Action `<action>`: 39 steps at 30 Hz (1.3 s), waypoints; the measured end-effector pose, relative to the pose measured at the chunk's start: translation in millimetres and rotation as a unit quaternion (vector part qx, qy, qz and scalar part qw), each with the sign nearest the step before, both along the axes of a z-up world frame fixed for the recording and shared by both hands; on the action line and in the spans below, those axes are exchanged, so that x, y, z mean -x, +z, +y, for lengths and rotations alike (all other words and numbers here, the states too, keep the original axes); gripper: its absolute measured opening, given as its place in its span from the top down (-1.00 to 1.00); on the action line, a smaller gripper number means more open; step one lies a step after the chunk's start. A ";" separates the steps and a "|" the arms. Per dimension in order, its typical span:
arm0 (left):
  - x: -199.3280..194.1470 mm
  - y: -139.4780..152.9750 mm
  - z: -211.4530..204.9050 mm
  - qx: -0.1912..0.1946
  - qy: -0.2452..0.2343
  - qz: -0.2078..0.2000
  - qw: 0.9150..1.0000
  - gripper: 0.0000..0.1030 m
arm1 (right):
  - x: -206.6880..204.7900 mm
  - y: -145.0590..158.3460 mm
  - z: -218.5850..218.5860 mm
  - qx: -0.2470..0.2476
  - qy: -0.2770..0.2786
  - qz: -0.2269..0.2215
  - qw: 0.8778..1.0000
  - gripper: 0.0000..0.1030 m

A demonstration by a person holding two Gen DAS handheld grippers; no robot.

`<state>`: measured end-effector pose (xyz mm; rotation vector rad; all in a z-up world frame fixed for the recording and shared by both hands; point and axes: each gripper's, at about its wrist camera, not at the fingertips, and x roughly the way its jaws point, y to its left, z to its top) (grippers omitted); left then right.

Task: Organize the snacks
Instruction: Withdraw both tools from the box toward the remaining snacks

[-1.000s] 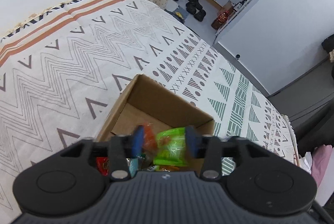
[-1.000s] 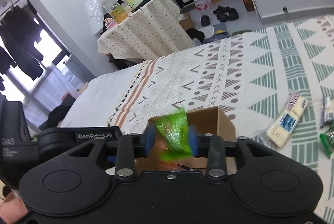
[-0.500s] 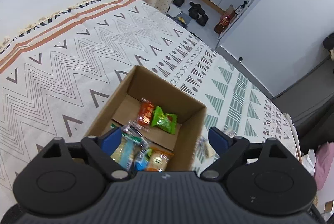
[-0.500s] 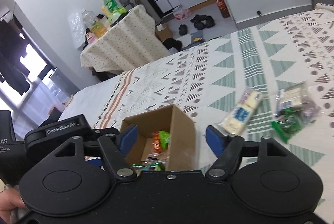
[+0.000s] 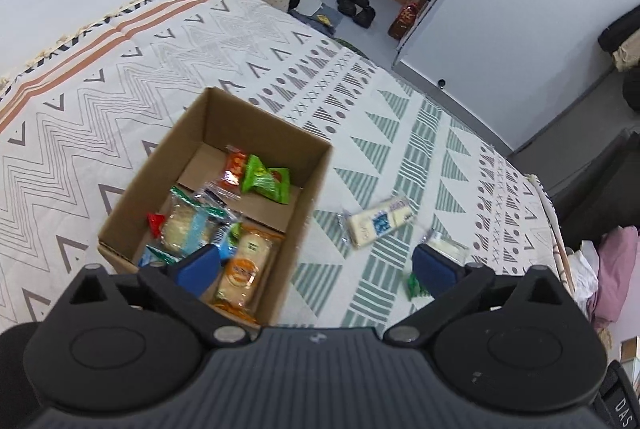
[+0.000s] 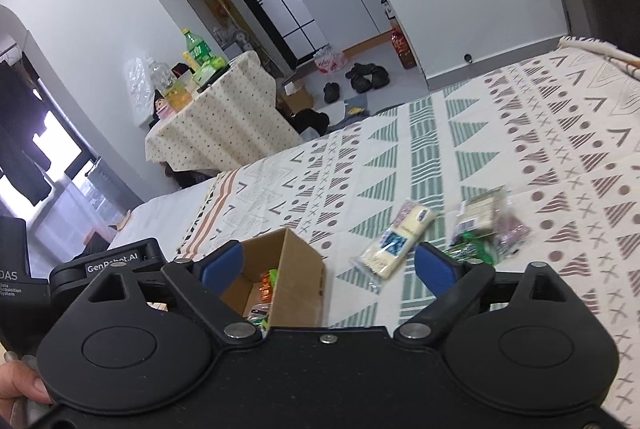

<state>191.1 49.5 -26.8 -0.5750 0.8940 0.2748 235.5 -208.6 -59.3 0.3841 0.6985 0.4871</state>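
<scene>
An open cardboard box (image 5: 312, 185) sits on the patterned bedspread and holds several snack packets, among them a green packet (image 5: 266, 181). The box also shows in the right wrist view (image 6: 298, 279). A pale cracker pack with a blue label (image 5: 378, 221) lies on the bedspread right of the box, also in the right wrist view (image 6: 394, 243). Further right lies a small pile of packets (image 6: 486, 229). My left gripper (image 5: 316, 267) is open and empty above the box's near right edge. My right gripper (image 6: 328, 267) is open and empty, above the bedspread between box and cracker pack.
The bedspread (image 5: 100, 109) covers a bed. Beyond it stands a table with a dotted cloth (image 6: 216, 125) carrying bottles. Shoes (image 6: 366, 79) lie on the floor by a white wall. A pink cloth (image 5: 614, 269) lies off the bed's right edge.
Both grippers opened; the right one let the green packet drop into the box. Both have pulled back and shifted right, bringing the cracker pack and packet pile into view.
</scene>
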 end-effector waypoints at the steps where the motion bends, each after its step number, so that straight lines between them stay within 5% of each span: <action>1: 0.8 1.8 -4.4 0.000 -0.003 -0.003 1.000 -1.00 | 0.8 0.9 -4.1 0.001 0.000 -0.002 1.000 -0.88; 24: -15.2 8.0 -92.4 -0.035 -0.064 -0.021 0.997 -1.00 | -6.6 -6.7 -103.3 0.019 -0.022 -0.018 0.999 -1.00; 39: -42.8 -30.0 -104.5 -0.044 -0.064 -0.012 0.997 -0.98 | -39.0 -68.3 -137.7 -0.008 -0.059 0.027 0.998 -0.88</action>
